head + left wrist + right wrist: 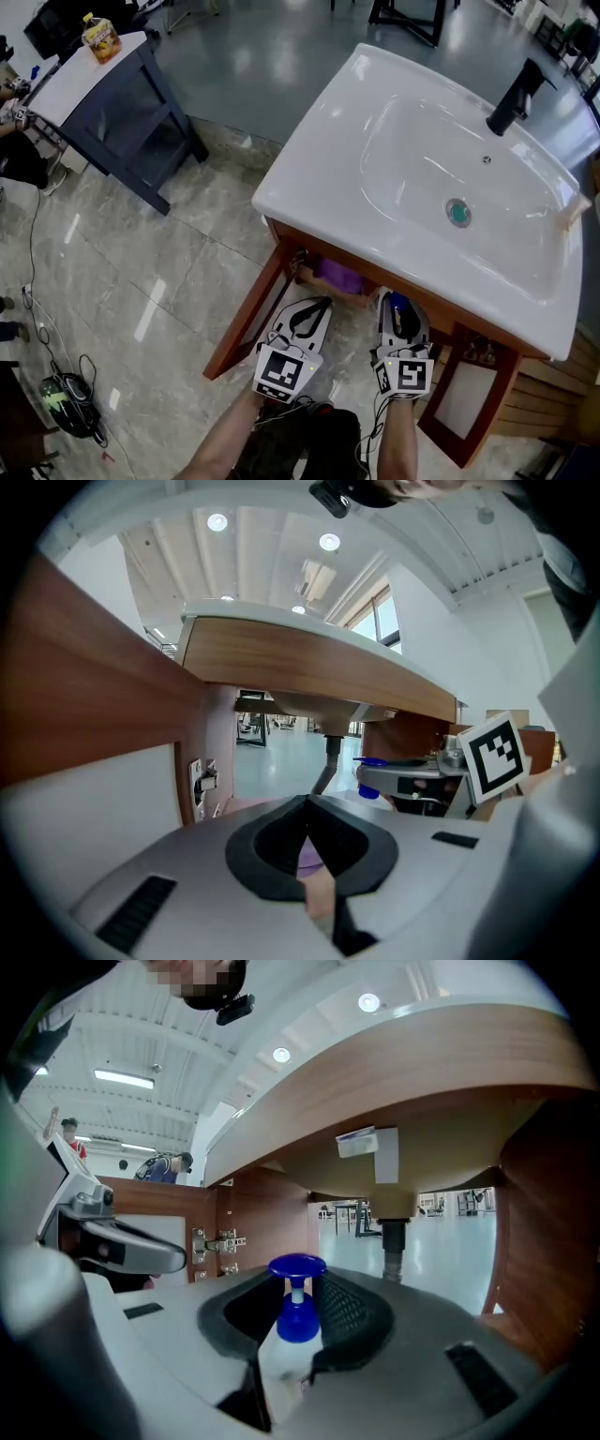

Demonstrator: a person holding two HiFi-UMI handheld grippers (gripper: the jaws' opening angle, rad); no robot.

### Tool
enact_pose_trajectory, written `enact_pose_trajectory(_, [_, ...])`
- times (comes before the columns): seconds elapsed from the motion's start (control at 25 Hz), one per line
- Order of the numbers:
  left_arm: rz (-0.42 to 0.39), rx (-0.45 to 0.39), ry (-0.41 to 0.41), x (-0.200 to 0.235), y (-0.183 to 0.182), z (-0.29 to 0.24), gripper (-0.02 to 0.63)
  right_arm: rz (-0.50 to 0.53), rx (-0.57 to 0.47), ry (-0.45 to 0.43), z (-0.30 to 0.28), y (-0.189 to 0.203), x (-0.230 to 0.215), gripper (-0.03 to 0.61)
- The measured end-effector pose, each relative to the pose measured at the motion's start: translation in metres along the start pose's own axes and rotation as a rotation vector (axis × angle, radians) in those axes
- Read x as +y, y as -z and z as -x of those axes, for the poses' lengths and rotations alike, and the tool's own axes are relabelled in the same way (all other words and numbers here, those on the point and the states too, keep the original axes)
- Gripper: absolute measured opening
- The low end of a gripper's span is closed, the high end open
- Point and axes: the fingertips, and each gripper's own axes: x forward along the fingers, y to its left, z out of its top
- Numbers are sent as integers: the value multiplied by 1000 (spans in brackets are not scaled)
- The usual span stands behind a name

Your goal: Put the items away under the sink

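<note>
Right tongs (292, 1285) grip a blue-pump bottle (298, 1324), left tongs (307, 811) look clenched, beneath the white sink (330, 111) over marble floor (141, 272).

White bottle (279, 1361), blue pump, upright in right tongs (294, 1299)

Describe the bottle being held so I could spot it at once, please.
Find the big white sink on its wooden cabinet; just below the sink's front edge, the person's right tongs grip a small pump bottle. Its pale body carries a bright blue pump head, unlike the purple item lying inside the cabinet.
</note>
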Motion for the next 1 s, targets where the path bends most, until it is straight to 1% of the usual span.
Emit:
enact_pose_trajectory(0.4, [-20, -28, -2, 1, 1, -12, 6, 20, -34, 17, -20, 3, -18, 112])
enact_pose_trajectory(0.64, [-28, -35, 0, 1, 5, -15, 6, 31, -44, 20, -29, 9, -20, 111])
enact_pose_trajectory(1.0, [-16, -38, 2, 0, 12, -19, 6, 42, -53, 25, -33, 8, -20, 112])
